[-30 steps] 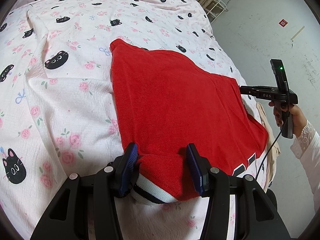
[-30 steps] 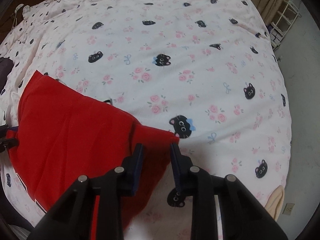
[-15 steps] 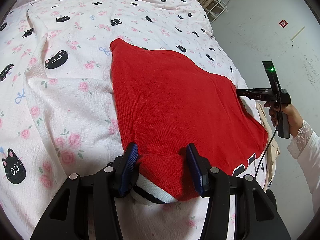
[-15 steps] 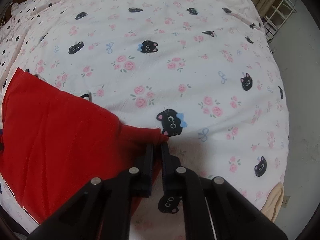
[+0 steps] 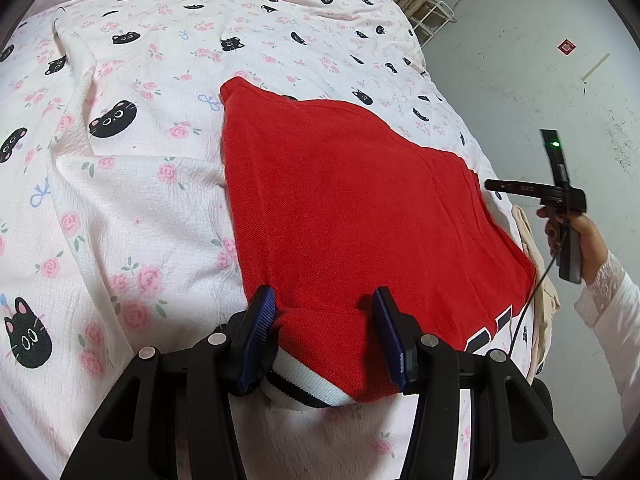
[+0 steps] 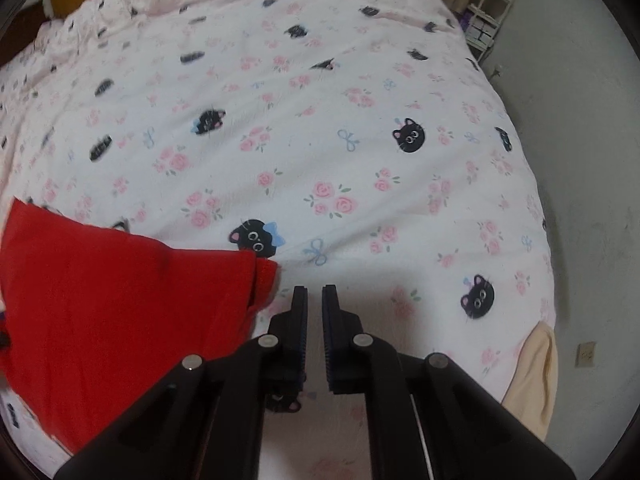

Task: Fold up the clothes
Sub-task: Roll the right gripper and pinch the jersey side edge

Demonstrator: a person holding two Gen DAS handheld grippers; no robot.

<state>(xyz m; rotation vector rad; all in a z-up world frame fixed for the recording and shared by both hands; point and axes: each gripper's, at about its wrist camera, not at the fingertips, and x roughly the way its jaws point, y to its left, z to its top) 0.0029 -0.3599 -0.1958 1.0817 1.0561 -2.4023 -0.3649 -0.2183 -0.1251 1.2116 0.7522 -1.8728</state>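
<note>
Soft, limp red knit garment [image 5: 352,208] lies flat at frame centre on the bedspread [image 5: 120,184], left gripper [image 5: 324,336] clamping its bunched striped hem, right gripper [image 6: 315,316] nearly closed on nothing beside the corner; grab corners or hems.

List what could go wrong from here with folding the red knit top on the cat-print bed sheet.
1. The right gripper has just been closing on nothing; the corner of the red knit top lies beside it, so lifting would likely leave that side behind.
2. The left gripper pinches only a bunch by the striped cuff; pulling alone may skew the top.
</note>
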